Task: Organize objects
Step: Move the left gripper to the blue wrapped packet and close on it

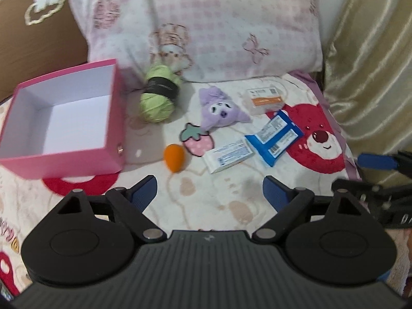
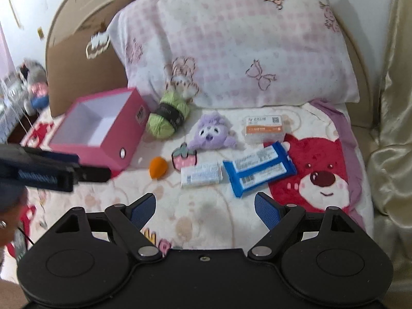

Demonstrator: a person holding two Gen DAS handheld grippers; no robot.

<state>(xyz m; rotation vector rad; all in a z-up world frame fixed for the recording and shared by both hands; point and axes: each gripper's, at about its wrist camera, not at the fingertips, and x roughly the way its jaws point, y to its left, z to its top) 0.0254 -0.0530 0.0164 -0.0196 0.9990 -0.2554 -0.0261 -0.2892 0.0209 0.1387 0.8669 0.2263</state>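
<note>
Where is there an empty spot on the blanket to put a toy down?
Bare blanket lies between the gripper tips and the white packet. The pink box is empty too. It is crowded from the yarn ball to the blue packet.

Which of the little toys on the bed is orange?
The small egg-shaped toy lying closest to the pink box. The plush behind it is purple, and the strawberry next to it is pink with a green top.

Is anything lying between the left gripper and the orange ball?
Nothing visible. The left gripper is open and empty above bare blanket, and the orange ball lies just ahead, apart from the pink box.
</note>
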